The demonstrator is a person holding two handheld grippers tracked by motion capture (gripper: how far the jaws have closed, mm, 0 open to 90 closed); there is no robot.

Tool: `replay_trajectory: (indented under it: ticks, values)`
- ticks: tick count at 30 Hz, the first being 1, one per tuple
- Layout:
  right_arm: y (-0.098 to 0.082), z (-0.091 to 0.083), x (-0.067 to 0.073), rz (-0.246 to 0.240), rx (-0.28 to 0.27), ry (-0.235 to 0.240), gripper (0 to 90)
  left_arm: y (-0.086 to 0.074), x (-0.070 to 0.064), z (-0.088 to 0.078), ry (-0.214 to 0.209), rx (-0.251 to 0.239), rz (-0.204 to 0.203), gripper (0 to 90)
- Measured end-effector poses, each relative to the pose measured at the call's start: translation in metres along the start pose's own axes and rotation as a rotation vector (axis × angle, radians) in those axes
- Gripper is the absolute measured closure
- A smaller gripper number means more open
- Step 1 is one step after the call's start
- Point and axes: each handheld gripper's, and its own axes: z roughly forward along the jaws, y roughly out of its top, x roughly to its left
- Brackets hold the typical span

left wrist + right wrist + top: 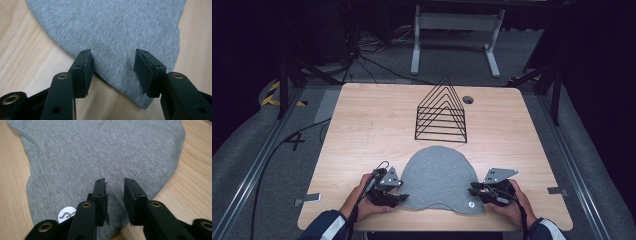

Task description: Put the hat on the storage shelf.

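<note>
A grey knit cloth (pixel 439 175), dome-shaped like a flattened beanie, lies flat near the front of the wooden table (pixel 362 125). My left gripper (pixel 400 197) sits at the cloth's front left corner. In the left gripper view the jaws stand wide open (pixel 113 66) over that corner of the cloth (pixel 112 25). My right gripper (pixel 472 189) is at the front right corner. Its jaws (pixel 115 188) are open with a narrower gap, resting over the cloth (pixel 100 150) beside a round white label (pixel 67 214).
A black wire rack (pixel 442 112) with triangular dividers stands behind the cloth at the table's middle. A round cable hole (pixel 468 99) lies to its right. Grey tape marks (pixel 309 198) sit at the front edges. A white table frame (pixel 457 25) stands beyond on the floor.
</note>
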Motion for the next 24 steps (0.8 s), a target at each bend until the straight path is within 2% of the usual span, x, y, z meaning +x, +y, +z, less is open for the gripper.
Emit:
replay_trajectory:
  ticks: [1, 2, 4, 7, 10, 11, 12, 13, 14, 15, 16, 17, 18, 20, 21, 22, 24]
  values:
    - [0.0, 0.0, 0.0, 0.003, 0.004, -0.006, 66.5, 0.0, -0.001, 0.0, 0.014, 0.002, 0.001, 46.9]
    - [0.002, 0.0, -0.001, -0.003, 0.012, -0.014, 61.9, 0.001, -0.001, -0.001, 0.02, 0.006, 0.012, 42.7]
    - [0.003, -0.001, -0.002, -0.002, 0.014, -0.022, 59.8, 0.003, 0.001, -0.002, 0.035, -0.007, 0.012, 40.8]
    - [0.01, -0.005, -0.009, 0.026, -0.021, -0.058, 54.2, 0.01, 0.015, -0.005, 0.06, -0.059, -0.047, 33.6]
    - [0.021, -0.004, -0.021, 0.053, -0.031, -0.095, 49.9, 0.018, 0.034, -0.004, 0.074, -0.094, -0.093, 32.0]
    - [0.026, 0.0, -0.028, 0.063, -0.032, -0.115, 49.0, 0.022, 0.044, 0.0, 0.085, -0.092, -0.105, 31.3]
    - [0.026, 0.0, -0.028, 0.063, -0.032, -0.115, 49.0, 0.022, 0.044, 0.0, 0.085, -0.092, -0.105, 30.8]
    - [0.029, 0.003, -0.032, 0.074, -0.026, -0.12, 48.3, 0.025, 0.049, 0.004, 0.083, -0.086, -0.114, 30.8]
    - [0.031, 0.008, -0.036, 0.091, -0.022, -0.124, 48.3, 0.028, 0.054, 0.008, 0.094, -0.076, -0.102, 30.3]
    - [0.032, 0.012, -0.04, 0.099, -0.017, -0.125, 48.5, 0.03, 0.06, 0.014, 0.091, -0.077, -0.115, 30.3]
    - [0.034, 0.017, -0.045, 0.118, -0.009, -0.113, 48.4, 0.032, 0.063, 0.017, 0.084, -0.073, -0.116, 30.0]
    - [0.037, 0.025, -0.049, 0.122, 0.012, -0.129, 47.7, 0.035, 0.067, 0.021, 0.086, -0.065, -0.113, 29.2]
    - [0.039, 0.028, -0.051, 0.124, 0.018, -0.132, 47.4, 0.039, 0.073, 0.028, 0.098, -0.055, -0.112, 29.2]
    - [0.041, 0.031, -0.052, 0.129, 0.017, -0.123, 47.1, 0.041, 0.075, 0.032, 0.102, -0.05, -0.11, 29.2]
    - [0.042, 0.033, -0.053, 0.128, 0.008, -0.123, 46.6, 0.042, 0.077, 0.034, 0.096, -0.03, -0.116, 28.8]
    - [0.046, 0.037, -0.053, 0.116, 0.013, -0.126, 43.8, 0.044, 0.081, 0.038, 0.094, -0.04, -0.133, 27.1]
    - [0.049, 0.042, -0.054, 0.124, 0.031, -0.115, 41.9, 0.046, 0.084, 0.04, 0.092, -0.046, -0.14, 27.3]
